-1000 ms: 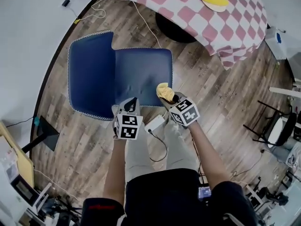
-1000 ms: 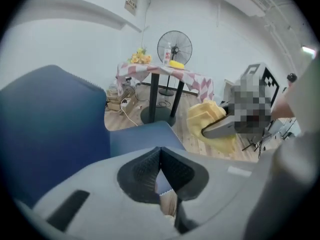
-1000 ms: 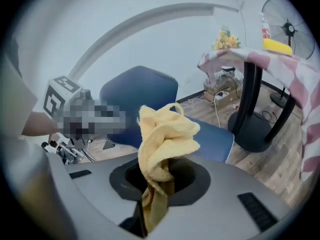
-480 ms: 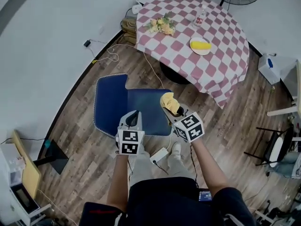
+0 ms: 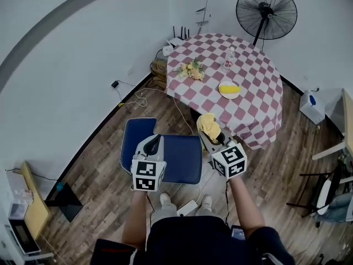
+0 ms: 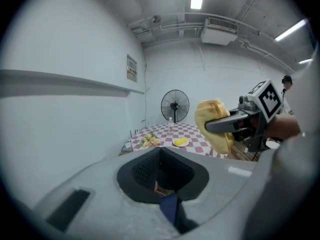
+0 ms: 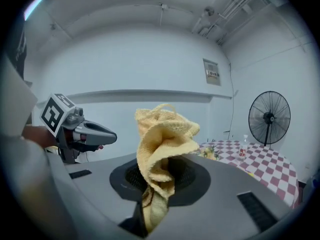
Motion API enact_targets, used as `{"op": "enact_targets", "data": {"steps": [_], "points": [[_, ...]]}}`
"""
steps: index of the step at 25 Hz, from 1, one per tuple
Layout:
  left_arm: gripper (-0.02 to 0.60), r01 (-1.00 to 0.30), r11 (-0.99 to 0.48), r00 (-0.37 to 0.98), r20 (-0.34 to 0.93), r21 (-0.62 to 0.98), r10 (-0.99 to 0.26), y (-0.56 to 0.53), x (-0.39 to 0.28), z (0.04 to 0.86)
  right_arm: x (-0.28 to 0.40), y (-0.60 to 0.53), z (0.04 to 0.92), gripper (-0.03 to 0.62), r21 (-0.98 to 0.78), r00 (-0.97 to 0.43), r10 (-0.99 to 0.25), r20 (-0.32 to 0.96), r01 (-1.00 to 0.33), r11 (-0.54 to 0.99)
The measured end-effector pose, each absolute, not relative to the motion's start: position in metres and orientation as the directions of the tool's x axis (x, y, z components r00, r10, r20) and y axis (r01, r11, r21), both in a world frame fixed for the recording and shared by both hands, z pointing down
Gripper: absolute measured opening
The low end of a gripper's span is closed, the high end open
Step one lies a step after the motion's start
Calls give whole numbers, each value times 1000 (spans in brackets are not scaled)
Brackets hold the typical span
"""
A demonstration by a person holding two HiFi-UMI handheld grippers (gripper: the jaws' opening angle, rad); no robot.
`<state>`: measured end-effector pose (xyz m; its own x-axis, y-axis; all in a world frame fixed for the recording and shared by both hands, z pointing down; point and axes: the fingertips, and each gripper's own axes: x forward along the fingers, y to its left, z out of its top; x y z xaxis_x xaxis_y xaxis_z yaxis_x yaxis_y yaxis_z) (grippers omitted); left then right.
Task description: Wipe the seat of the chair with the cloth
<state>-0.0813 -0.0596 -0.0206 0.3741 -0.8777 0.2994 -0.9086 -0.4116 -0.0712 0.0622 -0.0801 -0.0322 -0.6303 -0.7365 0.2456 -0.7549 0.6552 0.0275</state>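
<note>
Cloth (image 7: 165, 144) pinched by the fingers of the right gripper (image 5: 215, 138); left gripper (image 6: 160, 178) fingers pressed together, empty.

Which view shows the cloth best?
Right gripper view: the cloth fills the centre, close up, bunched and clamped in that gripper's jaws, with its weave visible. The left gripper view shows the cloth side-on in the right gripper, one jaw crossing it. The head view shows only a small yellow bunch.

checkered table (image 5: 251, 101) | plate (image 5: 229, 89), flowers (image 5: 191, 69), bottle (image 5: 229, 58) on it | fan (image 5: 266, 11) behind
</note>
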Motion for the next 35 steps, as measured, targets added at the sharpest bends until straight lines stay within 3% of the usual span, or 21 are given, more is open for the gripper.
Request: {"op": "enact_targets", "data": {"steps": [21, 35], "points": [[18, -927, -331, 330, 40, -178, -943, -33, -79, -159, 93, -55, -146, 63, 122, -596, -802, 22, -795, 594], [18, -926, -327, 327, 32, -187, -944, -14, -70, -156, 99, -43, -149, 63, 143, -587, -809, 13, -800, 583]]}}
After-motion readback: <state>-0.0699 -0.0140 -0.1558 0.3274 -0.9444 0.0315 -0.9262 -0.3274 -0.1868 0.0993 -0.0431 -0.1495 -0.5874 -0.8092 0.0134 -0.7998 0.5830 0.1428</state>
